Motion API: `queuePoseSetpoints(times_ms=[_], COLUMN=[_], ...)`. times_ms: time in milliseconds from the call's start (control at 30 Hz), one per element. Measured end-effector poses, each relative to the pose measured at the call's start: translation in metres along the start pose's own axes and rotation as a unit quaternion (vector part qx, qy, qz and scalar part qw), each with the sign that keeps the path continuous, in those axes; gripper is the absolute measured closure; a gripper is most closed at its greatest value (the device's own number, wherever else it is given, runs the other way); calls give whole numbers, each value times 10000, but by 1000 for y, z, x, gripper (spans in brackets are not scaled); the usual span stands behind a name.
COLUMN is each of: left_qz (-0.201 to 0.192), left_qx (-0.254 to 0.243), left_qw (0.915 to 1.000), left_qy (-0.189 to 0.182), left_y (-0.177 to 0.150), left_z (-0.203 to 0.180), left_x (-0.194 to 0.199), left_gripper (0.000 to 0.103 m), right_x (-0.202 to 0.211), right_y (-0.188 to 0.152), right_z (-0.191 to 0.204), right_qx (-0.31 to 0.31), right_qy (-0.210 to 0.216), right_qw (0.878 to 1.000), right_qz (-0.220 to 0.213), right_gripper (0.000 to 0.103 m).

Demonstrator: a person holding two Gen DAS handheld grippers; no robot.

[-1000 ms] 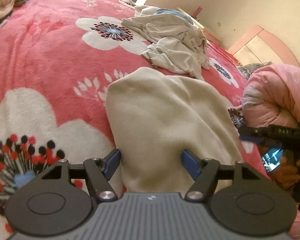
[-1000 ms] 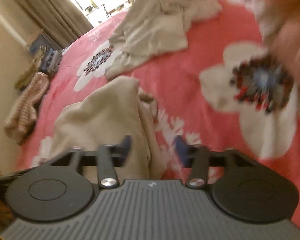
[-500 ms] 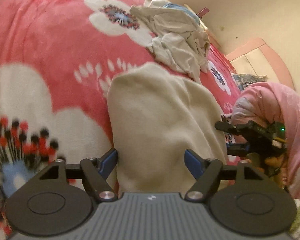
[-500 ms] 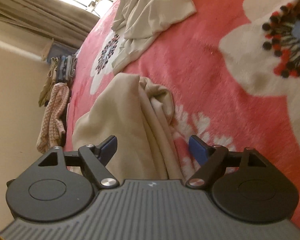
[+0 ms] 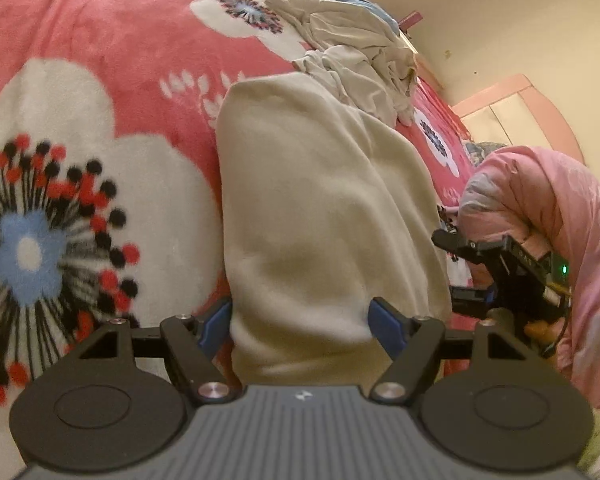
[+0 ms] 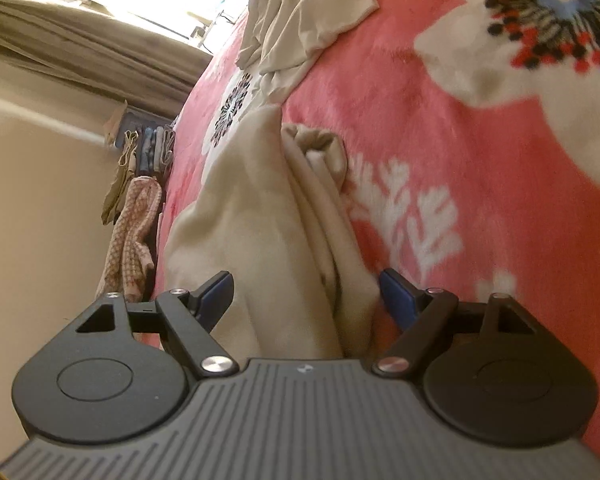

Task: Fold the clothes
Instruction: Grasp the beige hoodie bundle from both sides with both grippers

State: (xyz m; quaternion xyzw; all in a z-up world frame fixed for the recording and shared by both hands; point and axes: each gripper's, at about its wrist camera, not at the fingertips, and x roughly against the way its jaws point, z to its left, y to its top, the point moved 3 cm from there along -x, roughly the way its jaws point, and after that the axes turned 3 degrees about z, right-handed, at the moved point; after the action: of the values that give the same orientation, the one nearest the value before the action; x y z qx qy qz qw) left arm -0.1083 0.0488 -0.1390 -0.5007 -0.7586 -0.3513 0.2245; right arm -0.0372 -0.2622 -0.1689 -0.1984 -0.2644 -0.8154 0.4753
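Observation:
A beige fleece garment (image 5: 320,216) lies folded lengthwise on the pink flowered blanket (image 5: 112,48). My left gripper (image 5: 300,322) is open, its blue fingertips on either side of the garment's near end. My right gripper (image 6: 312,292) is open too, straddling the layered side edge of the same garment (image 6: 260,216). In the left wrist view the right gripper (image 5: 460,268) shows at the garment's right edge, held by a person in a pink sleeve (image 5: 548,216).
A crumpled heap of pale clothes (image 5: 360,60) lies further up the bed, also seen in the right wrist view as pale clothes (image 6: 300,20). Hanging cloths (image 6: 132,216) and a curtain (image 6: 80,52) are beside the bed. A pink headboard (image 5: 516,100) stands by the wall.
Both grippers have moved closer to the beige garment and lower. The right gripper's jaws have widened and it now straddles the garment's edge.

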Motion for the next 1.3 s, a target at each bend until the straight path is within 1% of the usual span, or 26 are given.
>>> queuePoseSetpoints(times_ms=[100, 167, 267, 367, 400, 567, 633, 700, 800, 867, 933, 1067, 1167, 1200, 1267, 1300], left_qz=[-94, -161, -99, 76, 97, 150, 171, 192, 224, 268, 314, 351, 345, 330, 275, 227], left_qx=[92, 68, 51, -65, -72, -29, -12, 5, 30, -57, -219, -558, -781, -796, -676, -631], left_qw=[9999, 9998, 9999, 9999, 9999, 9999, 9998, 9998, 9997, 9995, 9990, 9966, 9948, 9951, 9971, 9977], left_qy=[-62, -44, 18, 98, 99, 81, 74, 67, 56, 131, 245, 495, 546, 485, 203, 93], left_y=[4, 11, 27, 38, 40, 45, 47, 49, 52, 51, 50, 45, 41, 41, 39, 38], left_z=[4, 4, 3, -1, -1, -2, -3, -3, -4, -8, -13, -25, -28, -26, -15, -12], left_x=[1, 1, -4, -15, -17, -26, -29, -33, -38, -38, -37, -39, -40, -40, -40, -40], left_gripper=[31, 34, 33, 30, 28, 22, 21, 20, 22, 22, 23, 23, 23, 23, 24, 26], right_x=[5, 5, 2, -10, -17, -47, -51, -47, -43, -35, -32, -39, -48, -54, -61, -59], right_y=[-10, -6, 10, 32, 40, 65, 66, 62, 43, 24, 16, 26, 34, 37, 37, 36], right_z=[0, 2, 5, 6, 7, 5, 6, 8, 12, 18, 21, 22, 17, 17, 20, 20], right_qx=[4, -44, 1, 134, 199, 320, 497, 683, 840, 1125, 1123, 899, 717, 672, 803, 858], right_qy=[26, 15, 6, 46, 89, 488, 583, 659, 993, 1058, 1202, 1332, 1529, 1589, 1645, 1673], right_qw=[10000, 10000, 10000, 9999, 9997, 9983, 9969, 9946, 9864, 9808, 9766, 9786, 9795, 9791, 9761, 9742], right_qz=[-71, -66, -96, -96, -64, 52, 204, 414, 1000, 1195, 1389, 1286, 1102, 1081, 1171, 1251], right_gripper=[23, 23, 22, 22, 22, 22, 20, 20, 20, 20, 20, 22, 27, 27, 28, 34])
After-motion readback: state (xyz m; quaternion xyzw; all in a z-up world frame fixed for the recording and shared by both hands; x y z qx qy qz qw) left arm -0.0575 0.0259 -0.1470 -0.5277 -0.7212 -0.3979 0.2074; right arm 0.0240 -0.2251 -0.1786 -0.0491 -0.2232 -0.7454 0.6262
